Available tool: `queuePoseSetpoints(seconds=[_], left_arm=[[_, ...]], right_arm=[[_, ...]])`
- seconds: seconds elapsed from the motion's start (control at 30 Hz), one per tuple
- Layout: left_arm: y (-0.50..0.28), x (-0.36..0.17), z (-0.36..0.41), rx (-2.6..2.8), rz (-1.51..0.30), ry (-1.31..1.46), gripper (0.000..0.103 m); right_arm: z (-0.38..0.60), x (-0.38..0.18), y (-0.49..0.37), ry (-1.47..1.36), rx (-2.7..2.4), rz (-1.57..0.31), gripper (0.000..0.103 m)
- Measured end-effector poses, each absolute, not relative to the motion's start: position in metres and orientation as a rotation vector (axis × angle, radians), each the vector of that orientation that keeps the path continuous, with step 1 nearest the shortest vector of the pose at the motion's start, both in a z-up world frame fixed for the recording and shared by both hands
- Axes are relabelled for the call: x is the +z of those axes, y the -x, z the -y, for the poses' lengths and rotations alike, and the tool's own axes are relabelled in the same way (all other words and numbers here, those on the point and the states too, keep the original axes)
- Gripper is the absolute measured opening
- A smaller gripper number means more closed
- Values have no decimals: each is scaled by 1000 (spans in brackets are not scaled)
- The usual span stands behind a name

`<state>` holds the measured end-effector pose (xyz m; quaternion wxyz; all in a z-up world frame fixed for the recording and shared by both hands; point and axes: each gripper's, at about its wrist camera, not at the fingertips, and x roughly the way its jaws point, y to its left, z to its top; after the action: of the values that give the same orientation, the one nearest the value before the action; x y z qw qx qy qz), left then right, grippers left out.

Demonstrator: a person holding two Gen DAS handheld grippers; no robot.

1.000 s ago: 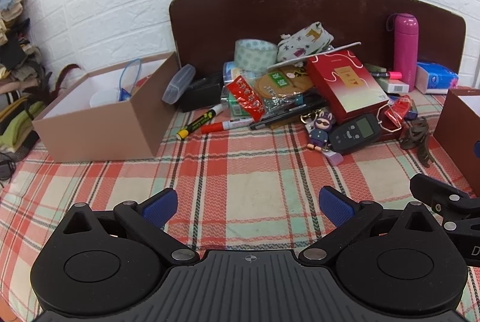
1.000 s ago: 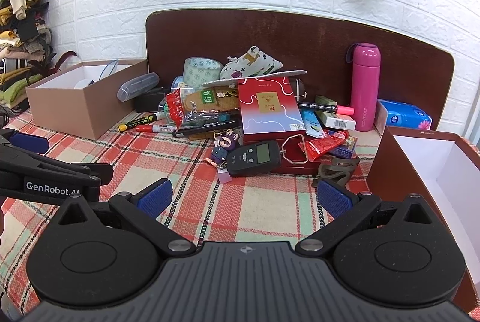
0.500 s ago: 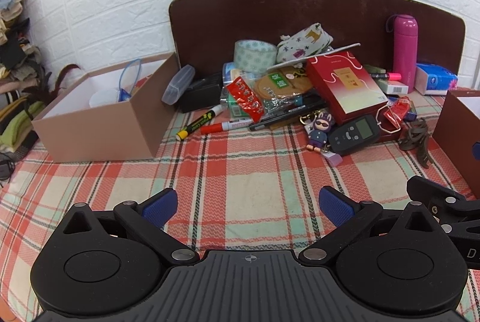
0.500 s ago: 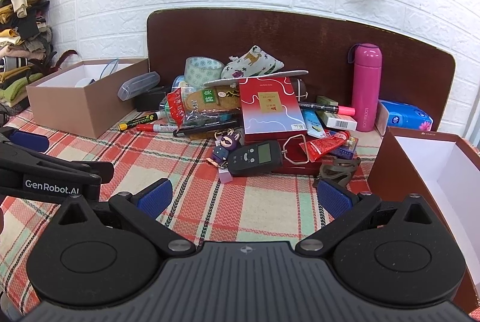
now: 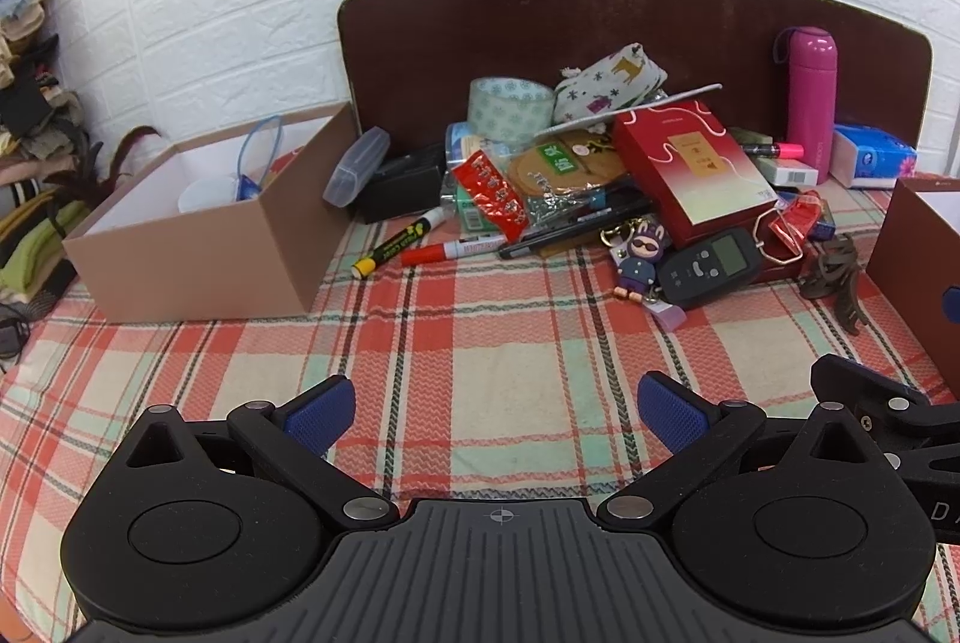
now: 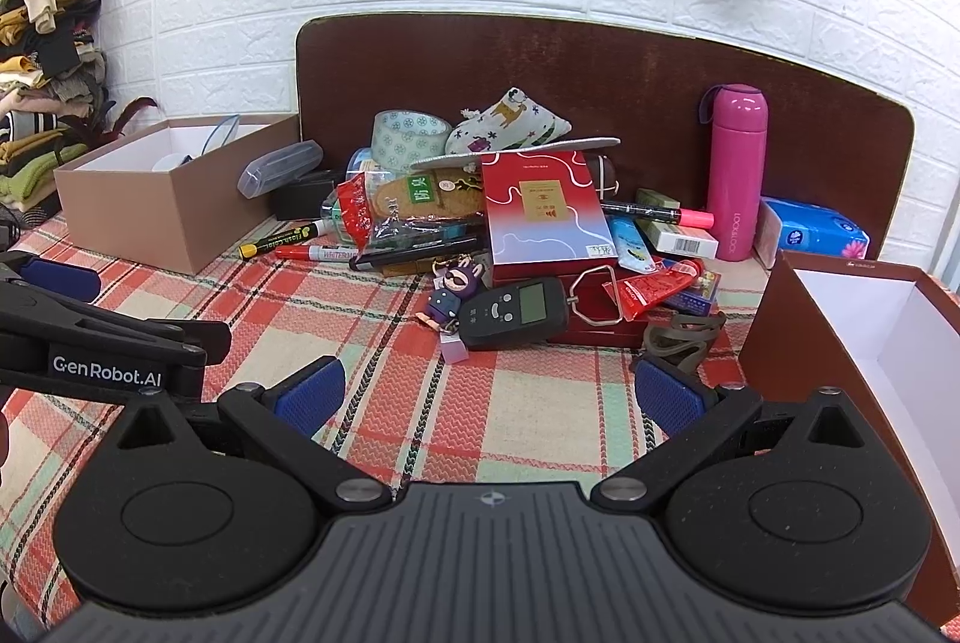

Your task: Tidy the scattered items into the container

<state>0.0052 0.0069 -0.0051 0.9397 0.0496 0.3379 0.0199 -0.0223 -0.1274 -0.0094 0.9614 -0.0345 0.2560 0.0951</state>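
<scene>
At far left on the plaid-covered worktop [image 5: 480,343], an open tan cardboard box [image 5: 198,247] is sitting with a blue-rimmed item inside. Just beside it, a heap of scattered items [image 5: 600,187] is lying against the dark brown board [image 5: 540,37], a black digital handheld scale [image 5: 711,266] resting at its near edge. Low over bare cloth, the left claw [image 5: 497,412] is hovering with fingers wide apart and empty. Farther right, the right claw [image 6: 486,397] is hanging equally spread, beside an open brown white-lined box [image 6: 852,337].
</scene>
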Motion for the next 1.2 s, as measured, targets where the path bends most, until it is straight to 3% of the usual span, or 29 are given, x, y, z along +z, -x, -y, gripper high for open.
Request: queuePoseSetpoints(seconds=[1.2], left_arm=[[-30,-17,-11,34,-729,-85,103]], right_arm=[[125,-20,-3,67,194,-562,102]])
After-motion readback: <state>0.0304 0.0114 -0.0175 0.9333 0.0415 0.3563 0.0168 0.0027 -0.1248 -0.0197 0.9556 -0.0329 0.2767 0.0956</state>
